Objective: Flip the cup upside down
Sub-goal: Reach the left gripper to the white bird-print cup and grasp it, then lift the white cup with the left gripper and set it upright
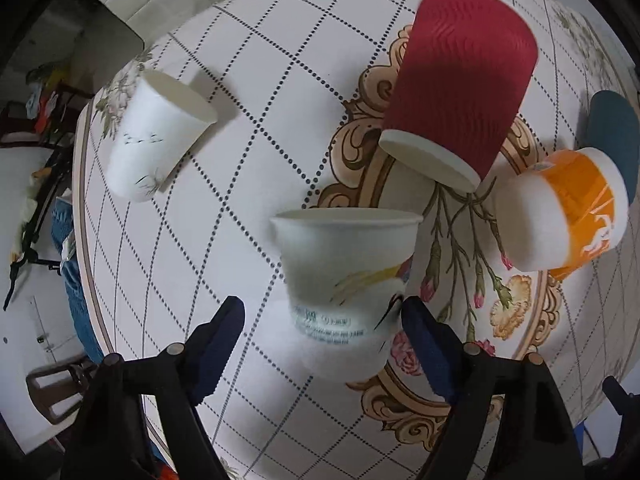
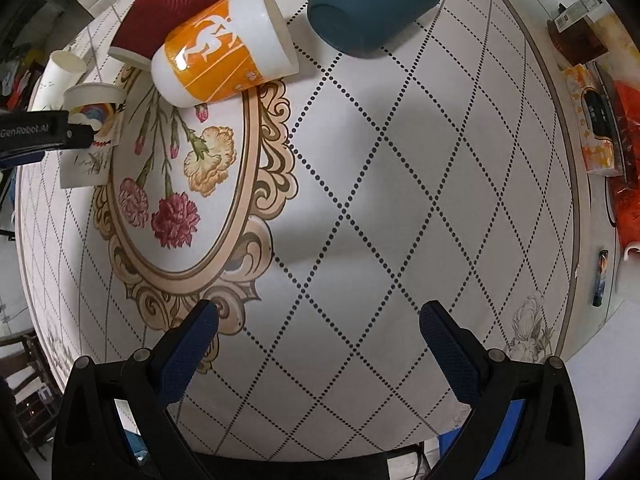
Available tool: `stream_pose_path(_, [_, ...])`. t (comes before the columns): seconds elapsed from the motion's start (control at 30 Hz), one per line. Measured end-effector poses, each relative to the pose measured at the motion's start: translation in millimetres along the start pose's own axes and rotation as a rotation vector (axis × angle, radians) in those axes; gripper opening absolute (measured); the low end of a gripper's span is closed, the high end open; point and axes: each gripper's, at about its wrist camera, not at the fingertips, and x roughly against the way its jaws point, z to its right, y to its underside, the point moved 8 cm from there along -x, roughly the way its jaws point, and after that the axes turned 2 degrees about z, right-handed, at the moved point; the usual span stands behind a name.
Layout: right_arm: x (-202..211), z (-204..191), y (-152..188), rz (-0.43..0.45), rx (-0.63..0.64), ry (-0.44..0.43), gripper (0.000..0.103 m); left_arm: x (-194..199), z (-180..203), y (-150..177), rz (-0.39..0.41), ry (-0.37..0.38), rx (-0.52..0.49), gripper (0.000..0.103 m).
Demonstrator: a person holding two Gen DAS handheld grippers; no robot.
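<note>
Fingers (image 1: pixel 224 344) of your left gripper (image 1: pixel 320 336) stand wide apart with the paper cup (image 1: pixel 344 280) between them. This cup is white with a printed bird motif and stands upright, rim up, on the table (image 1: pixel 256 184). Your left finger is clear of the cup wall, with a gap of tablecloth showing between them; your right finger lies just beside the lower wall, and contact cannot be confirmed. The left gripper grips nothing. In the right wrist view the same cup (image 2: pixel 94 112) appears at the far left edge, partly hidden behind the black body of the left gripper. Beyond the cup, a red ribbed cup (image 1: pixel 460 80) sits rim down and reads as tilted through the fisheye lens. To your right of it is an orange-and-white cup (image 1: pixel 560 212), rim away from the left camera, and whether it stands or lies cannot be told. A dark teal object (image 1: pixel 616 132) sits behind it. A second white cup (image 1: pixel 156 136) stands well apart to the left, mouth up. Your right gripper (image 2: pixel 320 332) hangs over bare tablecloth (image 2: pixel 400 200) with its blue pads (image 2: pixel 188 344) spread wide and nothing held between them. It is well apart from every cup. A boxed item (image 2: pixel 596 120) and an orange bag (image 2: pixel 628 160) lie at the table's right edge.
</note>
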Motion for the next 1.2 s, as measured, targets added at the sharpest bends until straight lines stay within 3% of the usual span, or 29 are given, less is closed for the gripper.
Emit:
stream_pose_path(0.1, [-3.1,-2.3,-1.8,-0.007,-0.005,0.01,0.102,-4.0,1.5,-3.5,0.002,0.009,-0.018,0.077])
stream_pose_path(0.17, [-6.0,-5.0,-3.3,-0.012,-0.008,0.016,0.102,-7.3,0.8,-6.8,-0.002,0.013,-0.031,0.067])
stream_pose_path(0.53, [-16.4,-18.4,-2.3,-0.014,-0.027,0.043,0.102,-10.5,-13.5,-14.2,0.038,0.003,-0.054,0.06])
stream_pose_path(0.87, [-6.6,-2.0,25.7,0.006,-0.047,0.032,0.102,36.5,-1.8,35.3,0.06,0.083,-0.01,0.059])
stream_pose_path(1.2, [3.7,49.8,70.9,0.008,-0.008,0.025,0.102,58.0,46.3,120.2,-0.045,0.239,0.074,0.059])
